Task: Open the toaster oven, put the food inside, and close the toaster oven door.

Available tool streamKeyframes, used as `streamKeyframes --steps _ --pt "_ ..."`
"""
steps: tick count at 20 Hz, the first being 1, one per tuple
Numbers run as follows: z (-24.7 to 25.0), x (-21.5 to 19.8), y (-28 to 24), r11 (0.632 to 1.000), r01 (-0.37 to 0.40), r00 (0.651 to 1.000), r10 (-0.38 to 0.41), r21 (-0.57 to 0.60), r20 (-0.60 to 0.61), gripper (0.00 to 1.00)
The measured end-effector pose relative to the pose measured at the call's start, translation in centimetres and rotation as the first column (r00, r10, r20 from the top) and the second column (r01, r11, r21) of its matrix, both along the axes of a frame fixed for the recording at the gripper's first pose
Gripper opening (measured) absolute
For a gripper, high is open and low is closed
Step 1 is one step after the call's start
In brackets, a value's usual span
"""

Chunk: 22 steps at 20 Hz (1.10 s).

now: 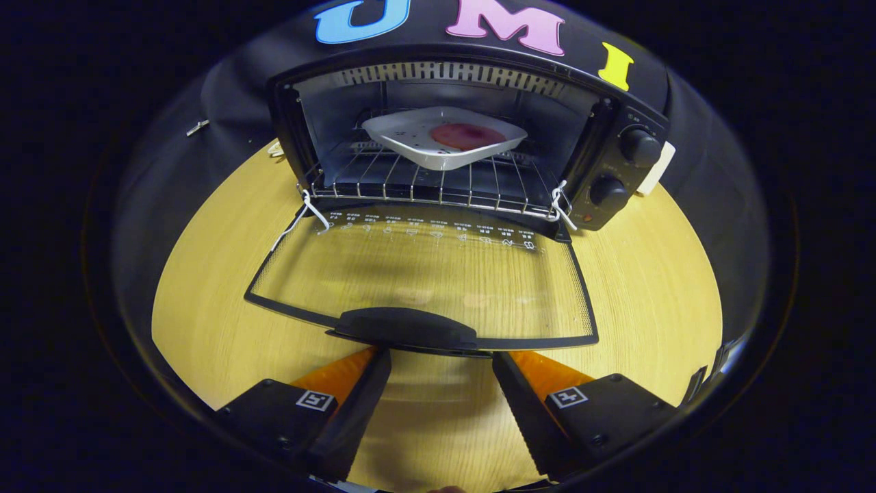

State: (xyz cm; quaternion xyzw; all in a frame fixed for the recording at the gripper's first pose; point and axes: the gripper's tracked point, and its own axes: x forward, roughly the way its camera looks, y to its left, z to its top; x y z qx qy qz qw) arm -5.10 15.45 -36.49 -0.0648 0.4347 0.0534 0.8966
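Toaster oven (465, 130) is seen standing open on the wooden table (650, 274), its glass door (424, 274) folded flat toward the gripper (441, 359). A white square plate (441, 147) with a reddish slice of food (467, 135) is set on the wire rack (431, 185) inside. The fingers are held apart, empty, just short of the door handle (405, 327).

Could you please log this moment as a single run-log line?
toaster oven door: open flat | plate of food: on rack inside | gripper: open, empty, at door handle | left: close door
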Motion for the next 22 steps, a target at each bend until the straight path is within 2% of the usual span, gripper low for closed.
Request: streamKeyframes --steps 6,10,13,16,19,22 --pt "3.2 -0.4 0.2 0.998 -0.044 0.996 0.039 0.051 0.08 0.98" --pt "7.3 0.0 0.4 0.994 -0.071 0.98 0.054 0.085 0.193 0.98" --pt "10.0 1.2 1.1 0.988 -0.065 0.969 0.028 0.143 0.247 0.98" --pt "12.6 3.5 0.0 0.989 -0.032 0.95 -0.014 0.141 0.312 0.98" --pt "16.6 5.9 -0.8 0.982 -0.015 0.922 -0.059 0.188 0.384 0.99" --pt "20.4 6.0 -2.5 0.986 -0.037 0.883 -0.043 0.162 0.467 0.99"
